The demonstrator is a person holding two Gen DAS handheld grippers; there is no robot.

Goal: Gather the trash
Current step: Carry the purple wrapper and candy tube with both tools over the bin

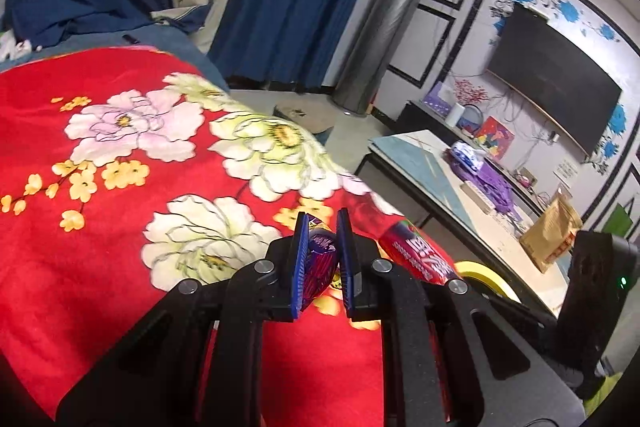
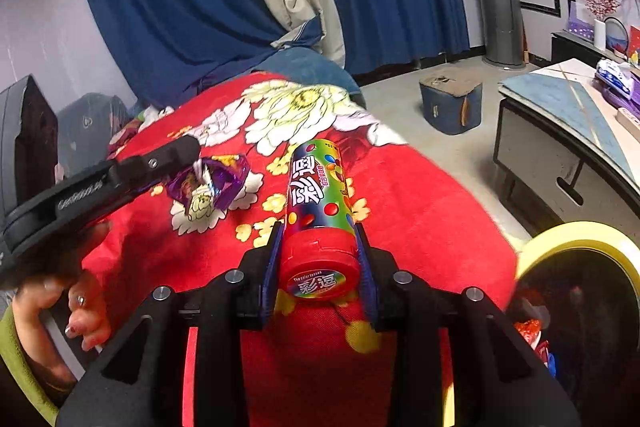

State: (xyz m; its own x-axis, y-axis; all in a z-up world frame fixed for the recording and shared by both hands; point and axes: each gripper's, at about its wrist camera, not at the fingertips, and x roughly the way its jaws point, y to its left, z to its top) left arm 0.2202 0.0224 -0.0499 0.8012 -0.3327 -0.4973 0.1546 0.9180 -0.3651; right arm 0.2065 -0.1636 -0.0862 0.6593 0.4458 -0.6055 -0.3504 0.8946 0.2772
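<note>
Left tongs (image 1: 323, 251): clamped on crumpled purple foil wrapper (image 1: 320, 263), above red floral blanket (image 1: 120, 167). Right tongs (image 2: 318, 267): gripping red-capped cylindrical candy tube (image 2: 318, 203), above same blanket, beside yellow-rimmed bin (image 2: 580, 235).

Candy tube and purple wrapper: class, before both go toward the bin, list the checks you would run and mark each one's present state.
1. Left gripper shut on the purple wrapper: ok.
2. Right gripper clamped on the candy tube near its red cap: ok.
3. Tube lid closed: ok.
4. Yellow-rimmed bin within view at the right: ok.
5. Room left inside the bin: cannot tell.
6. Red blanket free of other trash: cannot tell.
</note>
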